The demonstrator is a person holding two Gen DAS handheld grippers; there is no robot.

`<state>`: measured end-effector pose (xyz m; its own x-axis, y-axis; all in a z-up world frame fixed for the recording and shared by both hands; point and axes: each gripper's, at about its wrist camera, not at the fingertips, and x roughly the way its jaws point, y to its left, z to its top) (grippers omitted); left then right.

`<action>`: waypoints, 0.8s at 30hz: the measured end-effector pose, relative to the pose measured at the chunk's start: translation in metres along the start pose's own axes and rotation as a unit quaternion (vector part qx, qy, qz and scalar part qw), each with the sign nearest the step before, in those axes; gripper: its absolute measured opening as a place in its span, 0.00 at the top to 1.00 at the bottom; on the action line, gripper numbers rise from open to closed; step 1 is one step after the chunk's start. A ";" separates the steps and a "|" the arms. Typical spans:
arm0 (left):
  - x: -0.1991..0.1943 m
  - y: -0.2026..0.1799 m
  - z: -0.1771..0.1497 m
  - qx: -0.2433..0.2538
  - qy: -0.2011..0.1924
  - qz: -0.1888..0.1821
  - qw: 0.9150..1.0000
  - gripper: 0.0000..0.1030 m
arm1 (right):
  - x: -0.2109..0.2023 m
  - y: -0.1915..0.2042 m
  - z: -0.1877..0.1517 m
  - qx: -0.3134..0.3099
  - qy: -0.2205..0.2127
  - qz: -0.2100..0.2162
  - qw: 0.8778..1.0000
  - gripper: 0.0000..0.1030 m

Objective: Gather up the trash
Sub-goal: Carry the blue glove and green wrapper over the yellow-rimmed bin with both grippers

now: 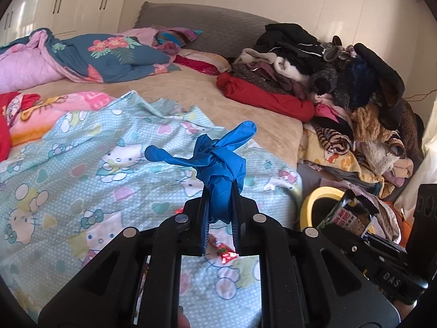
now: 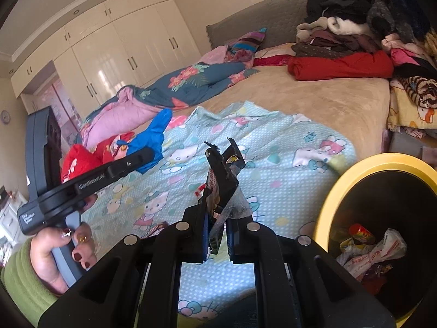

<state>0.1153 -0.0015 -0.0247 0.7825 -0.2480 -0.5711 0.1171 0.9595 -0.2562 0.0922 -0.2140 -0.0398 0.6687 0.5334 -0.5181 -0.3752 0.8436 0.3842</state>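
My left gripper (image 1: 220, 191) is shut on a crumpled blue glove (image 1: 218, 161) and holds it above the Hello Kitty sheet (image 1: 82, 180); the glove also shows in the right wrist view (image 2: 153, 139). My right gripper (image 2: 218, 216) is shut on a torn black snack wrapper (image 2: 222, 175), also in the left wrist view (image 1: 348, 216), just left of the yellow-rimmed trash bin (image 2: 336, 191). The bin holds several wrappers (image 2: 371, 251). A red candy wrapper (image 1: 224, 251) lies on the sheet under the left gripper, and another red wrapper (image 2: 200, 188) lies beyond the right gripper.
A pile of clothes (image 1: 327, 68) fills the right side of the bed. A floral quilt (image 1: 109, 54) and pink blanket lie at the far left. A grey headboard (image 1: 213, 24) and white wardrobes (image 2: 114, 63) stand behind. The bin rim (image 1: 308, 205) is at the bed's right edge.
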 end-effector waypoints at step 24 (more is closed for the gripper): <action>0.003 -0.068 -0.014 0.051 0.017 -0.055 0.997 0.92 | -0.046 -0.072 0.013 0.060 -0.052 -0.052 0.996 0.90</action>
<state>0.1012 -0.0689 -0.0199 0.7405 -0.3548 -0.5709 0.2638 0.9346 -0.2387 0.0966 -0.2999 -0.0339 0.7645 0.4293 -0.4808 -0.2257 0.8770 0.4243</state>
